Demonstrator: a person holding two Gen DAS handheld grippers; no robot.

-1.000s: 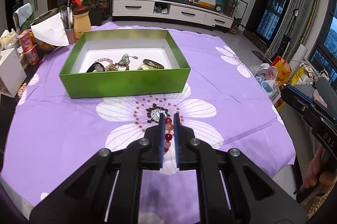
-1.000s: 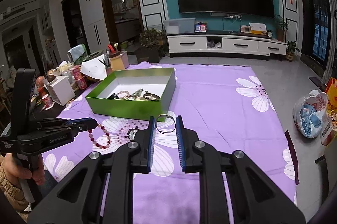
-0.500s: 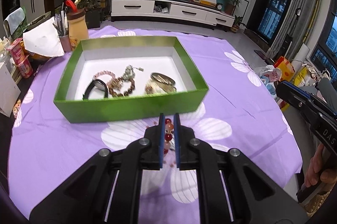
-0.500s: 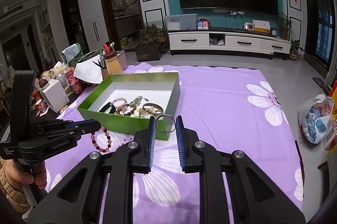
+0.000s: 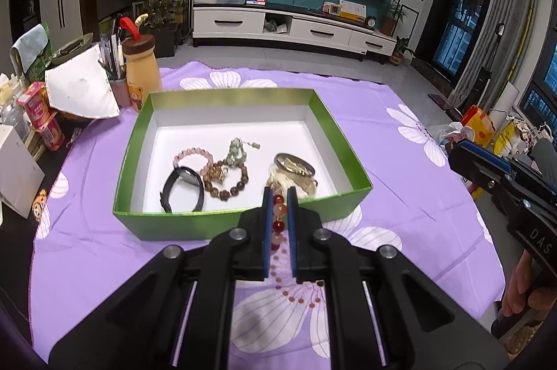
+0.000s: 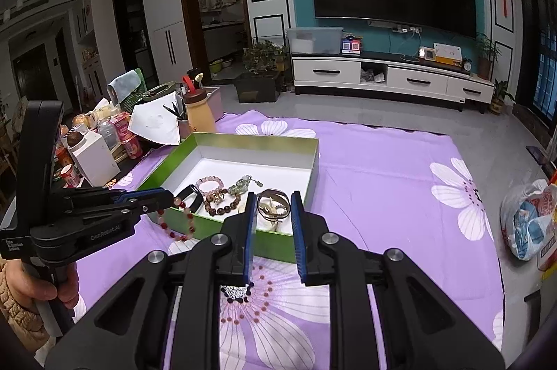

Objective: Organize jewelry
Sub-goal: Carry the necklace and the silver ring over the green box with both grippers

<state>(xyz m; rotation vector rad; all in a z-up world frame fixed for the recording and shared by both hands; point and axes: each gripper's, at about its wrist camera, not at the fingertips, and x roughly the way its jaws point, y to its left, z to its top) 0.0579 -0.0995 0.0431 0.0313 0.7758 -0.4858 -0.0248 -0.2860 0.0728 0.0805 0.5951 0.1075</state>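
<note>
A green box [image 5: 226,95] [image 6: 257,138] with a white floor sits on the purple flowered cloth [image 5: 400,168]. It holds a pink bead bracelet [image 5: 193,156], a black band [image 5: 182,185], a brown bead bracelet [image 5: 226,182] and a metal bangle [image 5: 294,164]. My left gripper [image 5: 279,192] [image 6: 170,196] is shut on a red bead bracelet [image 5: 278,213] [image 6: 174,223], which hangs at the box's near wall. My right gripper [image 6: 273,194] pinches a thin metal hoop [image 6: 273,204] over the box's near right corner. Its body shows at the right edge of the left wrist view [image 5: 487,171].
Left of the box stand a yellow bottle [image 5: 141,70], a pen cup [image 5: 118,88], a sheet of paper [image 5: 80,88], snack tins [image 5: 45,119] and a white carton [image 5: 14,168]. Bags [image 6: 529,220] lie on the floor past the table's right edge.
Both grippers have moved forward to the green box, each still carrying its piece. The red bracelet now hangs at the near wall and the hoop sits over the box's corner.
</note>
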